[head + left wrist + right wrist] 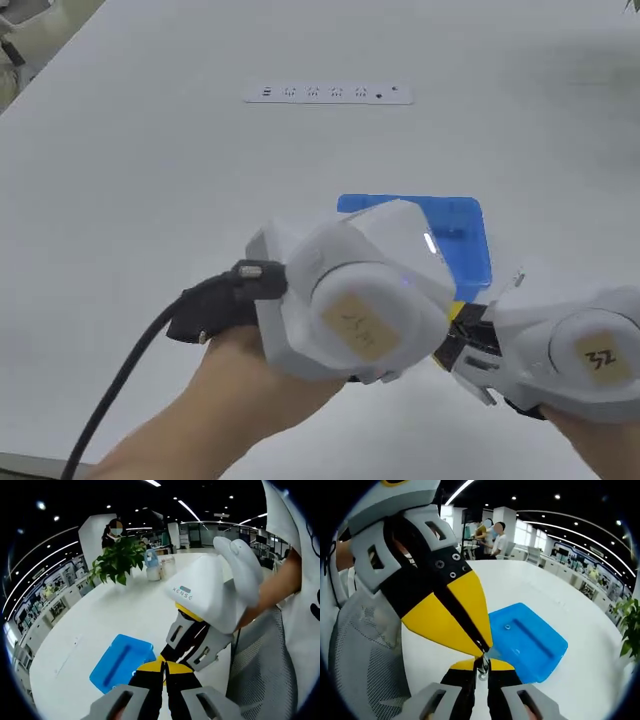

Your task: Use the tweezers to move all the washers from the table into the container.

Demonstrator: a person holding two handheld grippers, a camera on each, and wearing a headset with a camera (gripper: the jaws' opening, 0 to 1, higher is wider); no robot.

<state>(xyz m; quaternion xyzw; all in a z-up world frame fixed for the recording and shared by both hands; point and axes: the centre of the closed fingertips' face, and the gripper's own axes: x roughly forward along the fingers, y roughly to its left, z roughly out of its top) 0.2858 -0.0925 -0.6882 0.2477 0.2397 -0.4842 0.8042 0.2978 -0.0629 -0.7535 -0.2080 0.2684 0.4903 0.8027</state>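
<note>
One white table (150,200) bears a blue container (470,240); near it the left gripper (484,648) and right gripper (481,667) meet tip to tip, jaws together. The right pinches a small metal piece (483,673); one washer (507,627) lies inside the container.

Blue container (465,240), power strip (328,93) on table (150,200)

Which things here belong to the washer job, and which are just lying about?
Job: blue container, washers in it, left gripper, right gripper, small metal piece in its fingers.
Lying about: power strip, potted plant, bottles.
</note>
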